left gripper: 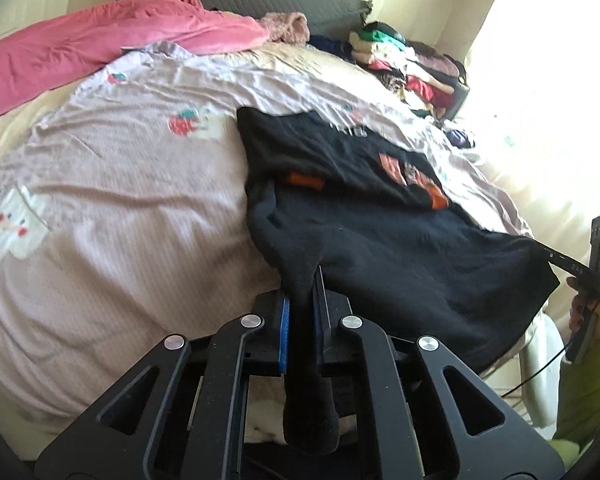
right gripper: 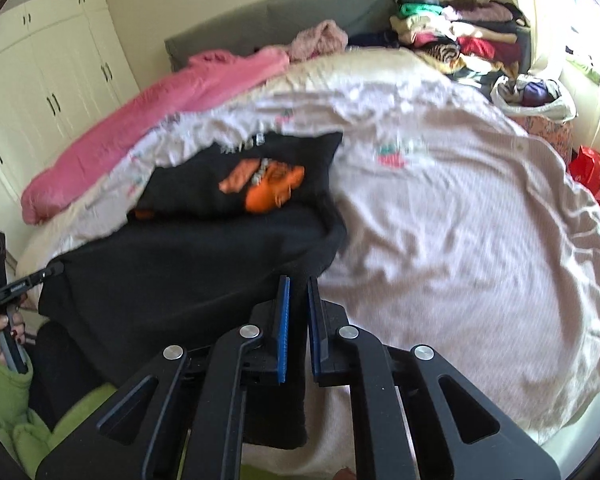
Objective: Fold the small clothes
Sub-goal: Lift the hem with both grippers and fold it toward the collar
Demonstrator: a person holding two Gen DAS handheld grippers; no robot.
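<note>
Low at centre frame in both wrist views, the left gripper [left gripper: 302,280] and right gripper [right gripper: 298,292] each pinch a near corner of the black shirt [left gripper: 380,240], whose body stretches away up-frame across the bed [left gripper: 120,200].

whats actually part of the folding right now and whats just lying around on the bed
In the job:
- black garment with orange print
- left gripper, shut on its near edge
- right gripper, shut on the other near edge

Lying about:
- pink blanket
- pile of clothes by the headboard
- pale bedspread with strawberry print
- red bag
</note>
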